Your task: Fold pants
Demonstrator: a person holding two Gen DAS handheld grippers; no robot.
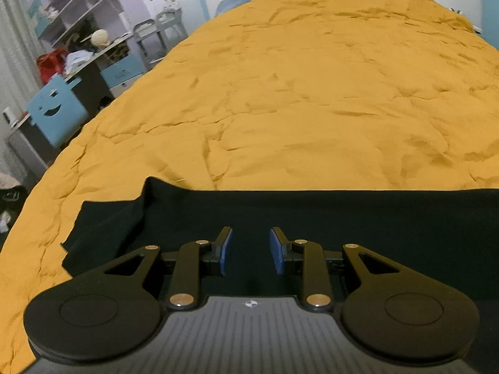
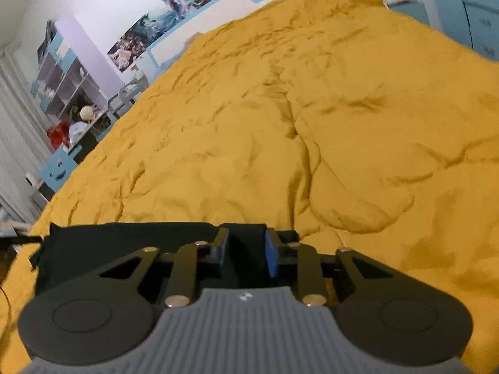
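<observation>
Pants (image 1: 312, 218) flat on quilt (image 1: 296, 93) | left gripper (image 1: 251, 251) pitched down, jaws narrow, grip unclear | right gripper (image 2: 244, 249) pitched down, jaws narrow, grip unclear, fabric edge at 12 o'clock

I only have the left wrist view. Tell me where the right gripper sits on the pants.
Observer: The right gripper is at the right end of the pants, with a raised bit of fabric between its jaws.
Operator: Report whether that fabric is pinched.
Observer: I cannot tell; a gap shows between the blue pads.
Operator: Say what lies past that end.
Observer: Only the yellow bedspread; the dark cloth stops just right of the gripper.
</observation>
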